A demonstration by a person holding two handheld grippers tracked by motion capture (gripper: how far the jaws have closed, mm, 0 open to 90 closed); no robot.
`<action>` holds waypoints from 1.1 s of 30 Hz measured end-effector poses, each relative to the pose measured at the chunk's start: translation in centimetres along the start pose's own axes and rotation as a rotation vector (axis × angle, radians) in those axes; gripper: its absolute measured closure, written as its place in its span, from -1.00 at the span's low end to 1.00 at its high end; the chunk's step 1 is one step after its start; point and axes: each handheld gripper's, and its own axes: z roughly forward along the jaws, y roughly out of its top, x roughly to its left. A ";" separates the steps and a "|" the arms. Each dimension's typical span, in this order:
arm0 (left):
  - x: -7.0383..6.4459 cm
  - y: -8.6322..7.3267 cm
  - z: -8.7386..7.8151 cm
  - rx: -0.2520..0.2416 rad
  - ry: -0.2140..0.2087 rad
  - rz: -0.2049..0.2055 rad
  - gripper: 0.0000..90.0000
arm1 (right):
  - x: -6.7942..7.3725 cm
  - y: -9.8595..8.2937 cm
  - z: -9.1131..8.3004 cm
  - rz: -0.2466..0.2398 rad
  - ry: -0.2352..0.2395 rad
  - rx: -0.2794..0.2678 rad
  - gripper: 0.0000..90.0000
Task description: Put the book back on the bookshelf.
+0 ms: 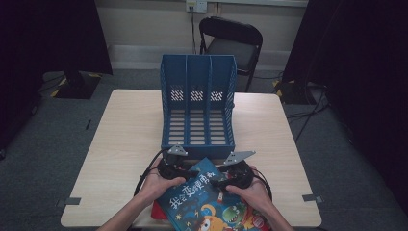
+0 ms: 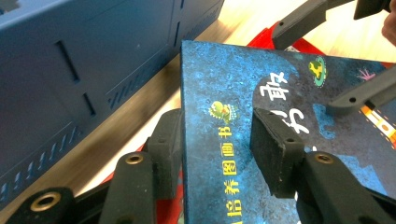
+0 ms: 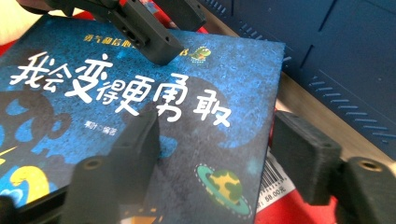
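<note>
Grasping step: left gripper (image 2: 219,154) straddles the book's (image 2: 280,93) spine edge, one jaw above, one below, seemingly clenched on it. Right gripper (image 3: 215,154) straddles the opposite edge, its outer jaw clear of it. Rack (image 1: 197,106) stands just beyond both; next comes closing, lifting, standing the book upright

R gripper (image 3: 215,154) astride blue book (image 3: 140,93) edge | L gripper (image 3: 154,35) on top
</note>
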 end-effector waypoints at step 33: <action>1.2 -7.9 -9.8 0.027 0.074 -0.079 0.23 | 0.4 -0.2 0.2 0.019 -0.017 0.000 -0.36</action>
